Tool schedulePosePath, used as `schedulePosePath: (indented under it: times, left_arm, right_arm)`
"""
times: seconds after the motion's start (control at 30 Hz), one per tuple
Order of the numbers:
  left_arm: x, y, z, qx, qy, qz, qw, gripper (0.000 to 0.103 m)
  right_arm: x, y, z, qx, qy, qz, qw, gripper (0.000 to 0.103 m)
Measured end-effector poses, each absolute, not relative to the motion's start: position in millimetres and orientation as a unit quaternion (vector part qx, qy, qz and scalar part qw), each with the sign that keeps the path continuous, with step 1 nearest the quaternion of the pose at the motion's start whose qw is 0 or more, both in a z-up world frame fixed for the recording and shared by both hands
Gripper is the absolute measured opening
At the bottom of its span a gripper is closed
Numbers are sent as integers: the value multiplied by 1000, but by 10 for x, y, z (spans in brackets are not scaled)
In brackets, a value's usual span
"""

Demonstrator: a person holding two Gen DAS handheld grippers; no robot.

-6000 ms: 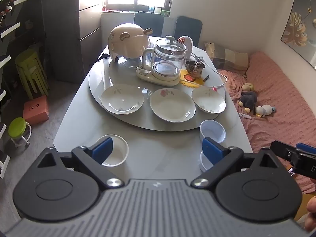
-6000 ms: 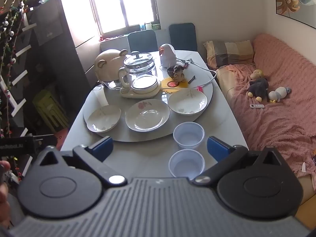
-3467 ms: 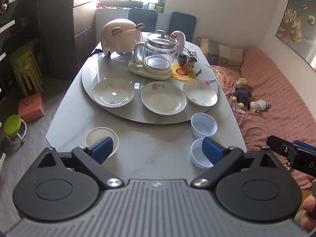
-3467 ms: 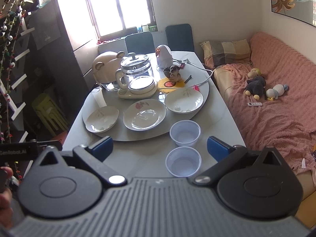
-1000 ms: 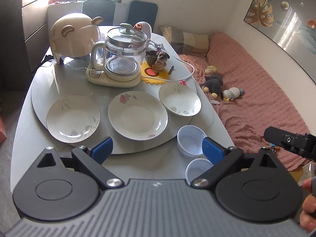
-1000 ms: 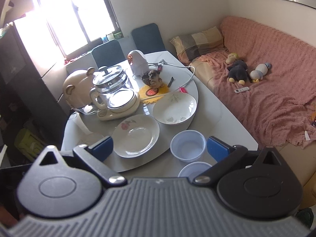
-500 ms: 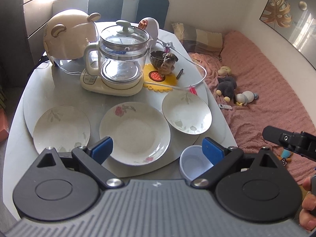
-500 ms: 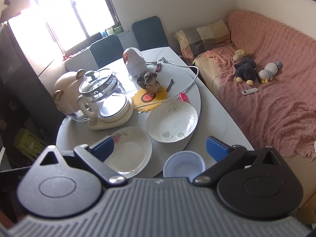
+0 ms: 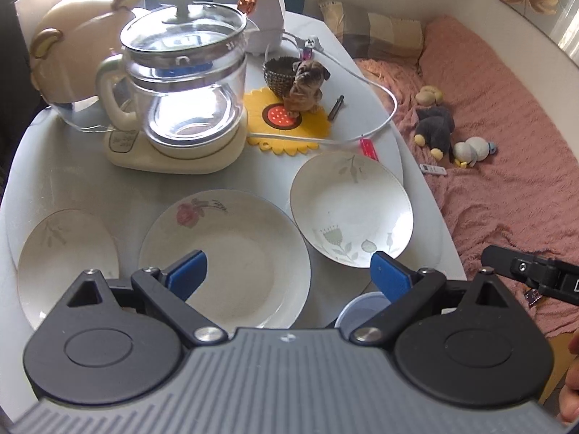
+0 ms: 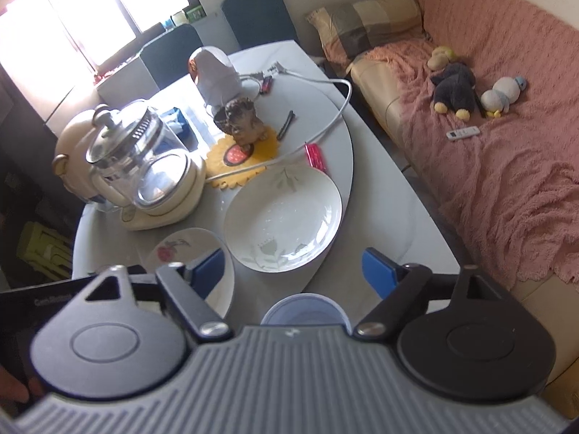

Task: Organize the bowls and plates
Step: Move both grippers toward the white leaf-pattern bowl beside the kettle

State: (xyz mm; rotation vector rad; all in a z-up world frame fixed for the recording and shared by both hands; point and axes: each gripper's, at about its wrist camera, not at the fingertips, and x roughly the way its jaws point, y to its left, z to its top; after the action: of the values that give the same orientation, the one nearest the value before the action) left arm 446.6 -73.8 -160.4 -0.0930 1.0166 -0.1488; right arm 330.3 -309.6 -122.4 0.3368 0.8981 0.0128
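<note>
Three white plates lie in a row on the glass turntable: a left plate [image 9: 65, 253], a rose-patterned middle plate [image 9: 235, 253] and a leaf-patterned right plate [image 9: 351, 206]. My left gripper [image 9: 287, 275] is open and empty, over the near edge of the middle plate. My right gripper [image 10: 300, 271] is open and empty, just before the leaf plate [image 10: 284, 217]. A pale blue plastic bowl [image 10: 304, 307] sits under it at the table edge and also shows in the left wrist view [image 9: 362, 311].
A glass kettle on a cream base [image 9: 181, 83], a bear-shaped appliance [image 9: 72, 54], a pug figurine with a basket [image 9: 300, 79] on a yellow mat and a white cable [image 9: 362, 130] stand behind the plates. A pink-covered sofa [image 10: 506, 144] with plush toys lies right.
Both grippers have moved forward toward the table, closing on the plates. The two bowls have slid out under the grippers; only one blue bowl still shows. Jaws stayed open.
</note>
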Motion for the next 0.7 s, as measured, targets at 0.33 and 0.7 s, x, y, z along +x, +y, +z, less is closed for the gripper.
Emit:
schedulePosePath:
  times: [0.33, 0.7]
  left_arm:
    - [5134, -976, -2055, -48, 514, -78, 853, 94]
    - [5744, -1134, -2517, -28, 532, -89, 842, 71]
  right_arm:
    - [4004, -3299, -1735, 147, 475, 38, 867, 75]
    - [4530, -3405, -2275, 147, 513, 58, 843, 50]
